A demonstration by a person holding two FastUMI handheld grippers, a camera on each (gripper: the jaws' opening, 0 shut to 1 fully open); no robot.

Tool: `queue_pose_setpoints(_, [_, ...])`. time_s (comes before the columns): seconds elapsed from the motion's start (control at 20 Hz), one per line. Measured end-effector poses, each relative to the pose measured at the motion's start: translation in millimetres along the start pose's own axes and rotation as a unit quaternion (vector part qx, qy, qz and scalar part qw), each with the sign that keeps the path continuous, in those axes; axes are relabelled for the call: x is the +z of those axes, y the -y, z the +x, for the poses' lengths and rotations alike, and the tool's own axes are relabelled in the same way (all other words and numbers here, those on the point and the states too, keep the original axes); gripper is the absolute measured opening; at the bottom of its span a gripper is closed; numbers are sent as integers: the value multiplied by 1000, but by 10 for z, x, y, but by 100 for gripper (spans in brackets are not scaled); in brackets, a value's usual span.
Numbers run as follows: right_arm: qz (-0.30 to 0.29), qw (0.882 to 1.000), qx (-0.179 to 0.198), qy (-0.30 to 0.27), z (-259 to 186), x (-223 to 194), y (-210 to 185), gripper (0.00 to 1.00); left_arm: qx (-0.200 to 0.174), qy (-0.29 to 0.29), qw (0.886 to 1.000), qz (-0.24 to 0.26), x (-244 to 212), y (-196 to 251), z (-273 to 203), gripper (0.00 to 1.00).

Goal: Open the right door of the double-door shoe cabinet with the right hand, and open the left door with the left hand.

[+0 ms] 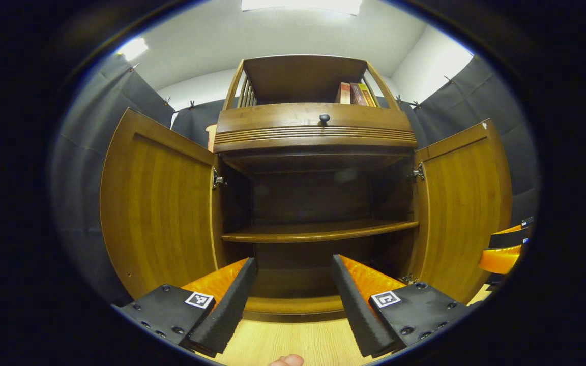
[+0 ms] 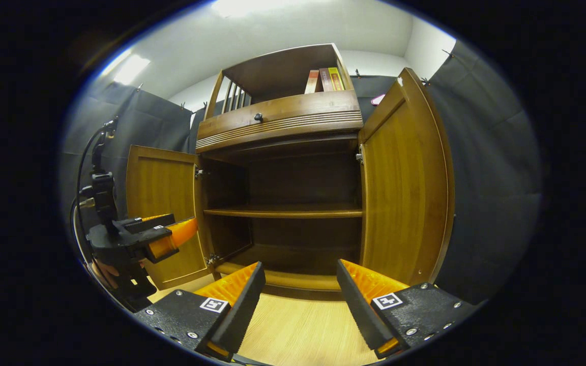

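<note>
Status: both doors of the shoe cabinet (image 1: 318, 132) stand swung wide. In the left gripper view the left door (image 1: 158, 203) sits at the left, the right door (image 1: 463, 208) at the right, and the dark interior with its middle shelf (image 1: 318, 231) is exposed between them. By my reading the task is essentially done; nothing is left but to draw your hands clear.

Left gripper (image 1: 293, 292): fingers spread wide, holding nothing, aimed at the cabinet's base. Right gripper (image 2: 300, 300): likewise wide and empty (your left gripper also shows at the left of the right gripper view, near the left door).

Surroundings: pale wood-grain floor (image 2: 298, 330) near the cabinet, dark cloth walls, white ceiling with bright lights. Books (image 1: 356, 94) stand in the top rack above a drawer knob (image 1: 324, 118).
</note>
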State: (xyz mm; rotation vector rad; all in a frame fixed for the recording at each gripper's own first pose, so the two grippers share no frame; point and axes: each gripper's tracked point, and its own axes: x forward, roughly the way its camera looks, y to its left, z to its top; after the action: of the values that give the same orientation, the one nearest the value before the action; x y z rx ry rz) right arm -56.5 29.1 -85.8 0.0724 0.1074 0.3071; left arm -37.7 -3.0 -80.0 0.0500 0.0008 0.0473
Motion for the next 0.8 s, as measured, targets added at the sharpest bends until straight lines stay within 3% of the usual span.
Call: queue_pose_setpoints(0.8, [-3,1000,-8,-2,-21,7,36,88,-6,1,1000,-10,21,-9,-47,95])
